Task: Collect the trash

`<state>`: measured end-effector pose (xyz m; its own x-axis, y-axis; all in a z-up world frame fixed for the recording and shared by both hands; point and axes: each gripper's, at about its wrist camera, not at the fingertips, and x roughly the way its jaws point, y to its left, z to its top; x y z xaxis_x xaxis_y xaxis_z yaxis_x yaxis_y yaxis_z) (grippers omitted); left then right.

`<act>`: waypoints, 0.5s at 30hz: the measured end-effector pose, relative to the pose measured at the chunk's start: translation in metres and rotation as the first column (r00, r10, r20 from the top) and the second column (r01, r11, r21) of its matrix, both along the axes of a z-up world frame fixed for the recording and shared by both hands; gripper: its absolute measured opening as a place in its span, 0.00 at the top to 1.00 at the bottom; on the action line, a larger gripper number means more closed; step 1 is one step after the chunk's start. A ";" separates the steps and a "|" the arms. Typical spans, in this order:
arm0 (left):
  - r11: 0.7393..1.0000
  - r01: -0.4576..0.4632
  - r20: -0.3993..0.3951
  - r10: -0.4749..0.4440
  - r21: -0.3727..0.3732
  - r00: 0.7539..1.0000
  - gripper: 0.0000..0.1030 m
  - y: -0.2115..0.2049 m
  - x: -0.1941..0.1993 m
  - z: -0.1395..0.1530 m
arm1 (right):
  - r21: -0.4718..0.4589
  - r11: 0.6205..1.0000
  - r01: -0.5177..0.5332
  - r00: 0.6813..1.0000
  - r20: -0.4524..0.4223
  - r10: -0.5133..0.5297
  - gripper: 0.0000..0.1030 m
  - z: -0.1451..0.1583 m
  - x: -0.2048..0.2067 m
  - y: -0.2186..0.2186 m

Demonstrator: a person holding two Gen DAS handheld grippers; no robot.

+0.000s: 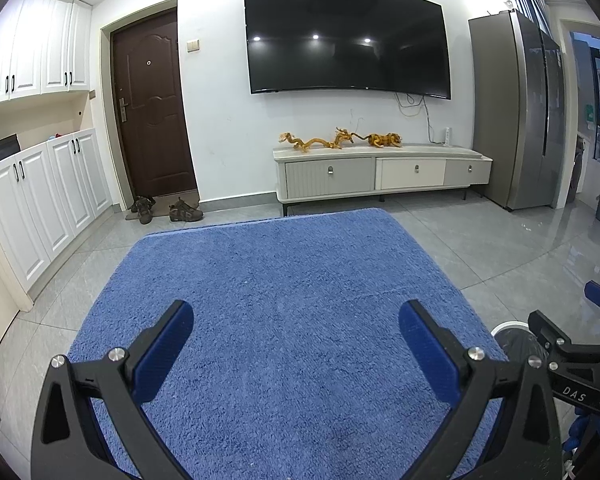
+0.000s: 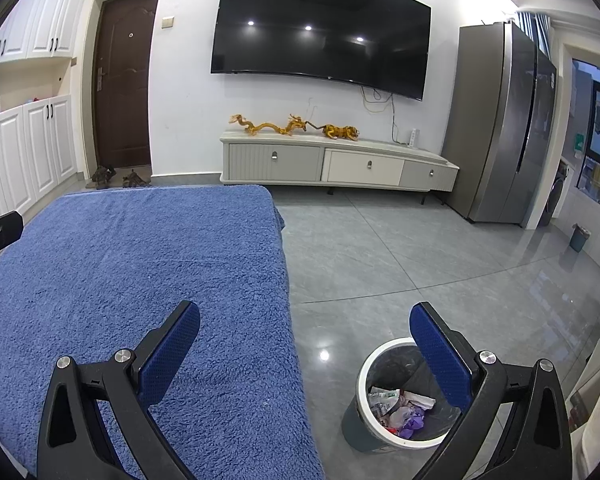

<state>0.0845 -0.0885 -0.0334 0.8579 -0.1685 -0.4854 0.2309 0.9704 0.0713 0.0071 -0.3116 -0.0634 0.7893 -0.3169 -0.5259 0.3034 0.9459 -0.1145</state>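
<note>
I find both grippers empty, fingers spread wide: left gripper [image 1: 296, 332] over the blue-covered counter [image 1: 284, 280], right gripper [image 2: 305, 334] at its edge. Trash [image 2: 400, 406] lies inside the white-rimmed bin [image 2: 366, 368] on the floor beside it

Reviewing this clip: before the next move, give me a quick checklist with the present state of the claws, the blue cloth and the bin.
1. Left claw empty and open: ok, nothing between its fingers.
2. Right claw empty and open: ok, nothing held.
3. Blue cloth free of trash: ok in the visible part; the near edge is hidden behind the claws.
4. Bin reachable: ok, it stands on the floor just right of the cloth, below the right claw.
5. Trash inside the bin: ok, wrappers and scraps lie at the bottom, with room above.
6. Floor free of loose trash: ok where visible; behind the cameras, cannot tell.
</note>
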 end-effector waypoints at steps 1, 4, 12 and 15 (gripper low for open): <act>1.000 0.000 -0.001 0.000 0.000 1.000 0.00 0.000 0.000 0.000 | 0.000 1.000 0.000 1.000 0.000 0.000 0.00 0.000 0.000 0.000; 1.000 0.000 -0.002 0.000 0.001 1.000 0.00 -0.001 -0.001 -0.001 | 0.000 1.000 0.000 1.000 0.000 0.000 0.00 0.000 0.000 0.000; 1.000 0.000 -0.003 0.000 0.000 1.000 0.00 -0.001 -0.001 -0.001 | -0.001 1.000 0.000 1.000 -0.001 0.000 0.00 -0.001 0.000 0.001; 1.000 0.001 -0.003 -0.001 0.000 1.000 0.00 -0.001 0.000 -0.001 | 0.000 1.000 0.000 1.000 -0.001 0.000 0.00 -0.001 0.001 0.001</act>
